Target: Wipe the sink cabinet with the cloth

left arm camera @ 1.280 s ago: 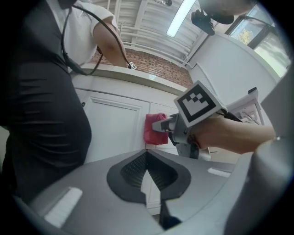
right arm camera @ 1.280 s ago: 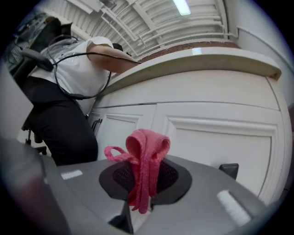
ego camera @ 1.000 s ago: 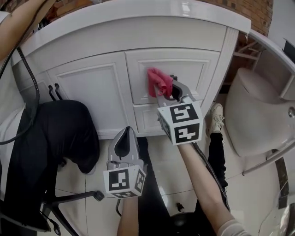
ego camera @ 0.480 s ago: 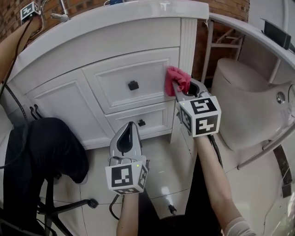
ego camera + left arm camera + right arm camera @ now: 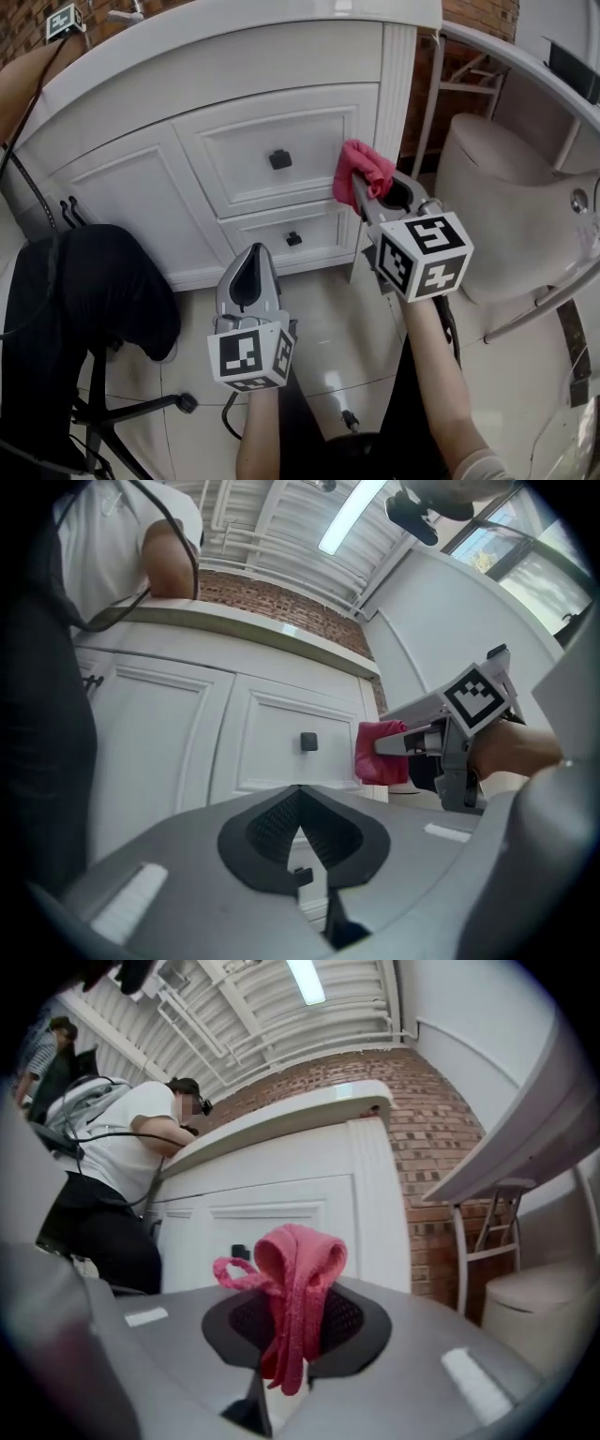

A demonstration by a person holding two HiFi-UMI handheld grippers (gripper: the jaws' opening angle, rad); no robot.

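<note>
Right gripper view shows our right gripper (image 5: 368, 194) clamped on the pink cloth (image 5: 298, 1279), held at the right edge of the sink cabinet (image 5: 234, 150). We judge it soft, light, best pinched across gathered folds. Our left gripper (image 5: 251, 258) is closed, empty.

right claw (image 5: 364, 193) with cloth (image 5: 360, 165) rightward, from drawer front (image 5: 246, 159) to sink cabinet (image 5: 395, 94) corner
</note>
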